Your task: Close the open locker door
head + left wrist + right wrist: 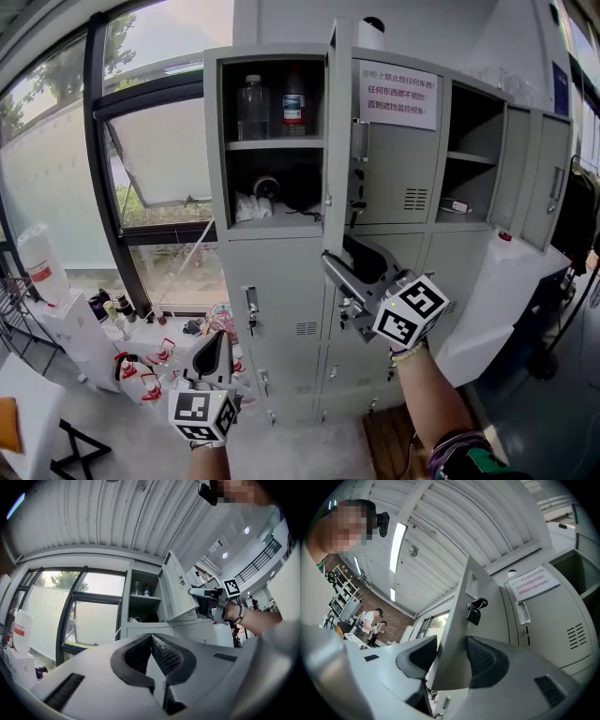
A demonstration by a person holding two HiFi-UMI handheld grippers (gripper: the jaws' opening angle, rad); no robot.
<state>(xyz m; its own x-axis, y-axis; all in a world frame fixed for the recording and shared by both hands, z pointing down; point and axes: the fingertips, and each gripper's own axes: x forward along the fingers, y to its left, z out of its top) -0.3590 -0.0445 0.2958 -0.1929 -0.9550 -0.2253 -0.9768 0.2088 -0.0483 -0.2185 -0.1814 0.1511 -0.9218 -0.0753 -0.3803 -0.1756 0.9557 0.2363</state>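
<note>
Grey painted sheet steel makes up the tall bank of lockers (281, 281), and the task's thing, the thin grey steel locker door (337, 141), stands at twelve o'clock in the head view. It is swung out edge-on towards us from the upper compartment that holds two clear plastic bottles (253, 108).

Our right gripper (345, 255) sits at the door's lower edge, at about six o'clock from the door's middle. In the right gripper view the panel passes between the jaws. One pad lies against its face and a sliver of daylight shows at the other, so we read the gripper as released around the door and not clamping it.

Our left gripper (217, 347) hangs low at seven o'clock, well apart from the lockers. It is clenched on nothing, its ribbed pads meeting.

We judge the door to be light and stiff, likely to swing freely on its hinges, with smooth paint that could slip under a pinch. A flat push on its face near the free edge, towards nine o'clock, seems best. That push should stay clear of the black key fob (476, 611) dangling from the lock.
</note>
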